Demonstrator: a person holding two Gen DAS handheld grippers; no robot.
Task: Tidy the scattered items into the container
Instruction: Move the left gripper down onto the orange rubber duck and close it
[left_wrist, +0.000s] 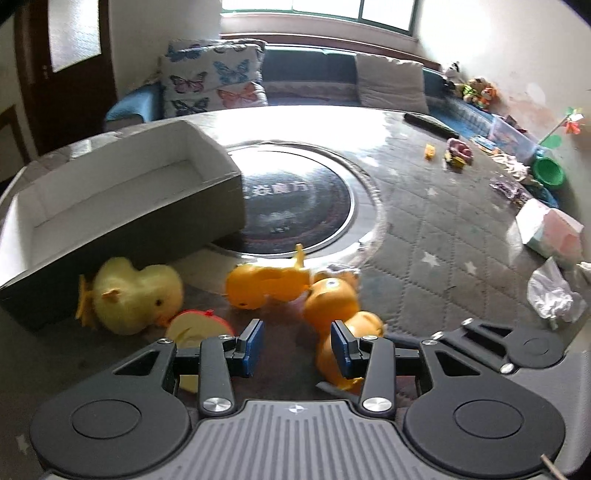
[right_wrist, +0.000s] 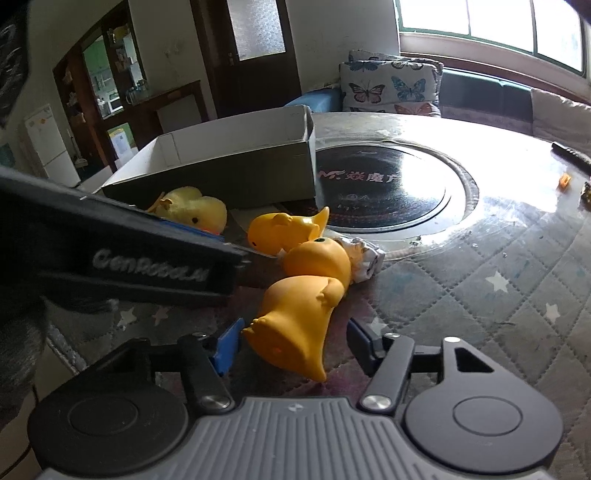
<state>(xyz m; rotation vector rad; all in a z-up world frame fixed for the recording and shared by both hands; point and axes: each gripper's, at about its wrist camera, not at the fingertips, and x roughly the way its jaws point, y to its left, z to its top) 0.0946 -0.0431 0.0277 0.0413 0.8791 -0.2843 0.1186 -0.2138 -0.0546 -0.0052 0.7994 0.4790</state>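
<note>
I'm working the right tool (right_wrist: 293, 341) around the nearest orange rubber duck (right_wrist: 295, 325), which is lying tipped over on the quilted worktop (right_wrist: 498, 295) just in front of the cardboard box (right_wrist: 221, 166). The pads are straddling its body; the blue pad (right_wrist: 229, 345) is looking right up against the duck's side, the other one seems to be standing just off it, so I'm calling it half spread and not pinching yet.

Two more orange ducks (right_wrist: 284, 230) are piled just behind that one, closer to the box, with a crumpled wrapper (right_wrist: 364, 256) touching the middle one. A fuzzy pale yellow duckling (left_wrist: 136, 295) is sitting right against the box's front wall, and a half apple toy (left_wrist: 199, 326) is touching its beak.

My left tool (left_wrist: 297, 343) is hovering spread with nothing between its pads, just short of the apple and the ducks.

My guess is these ducks are light, hollow and squishy, and a bit slick, so I'm going for the fat middle of the body, not the tail or beak, since it could squirt out if I'm squeezing too hard. The box is still empty.
</note>
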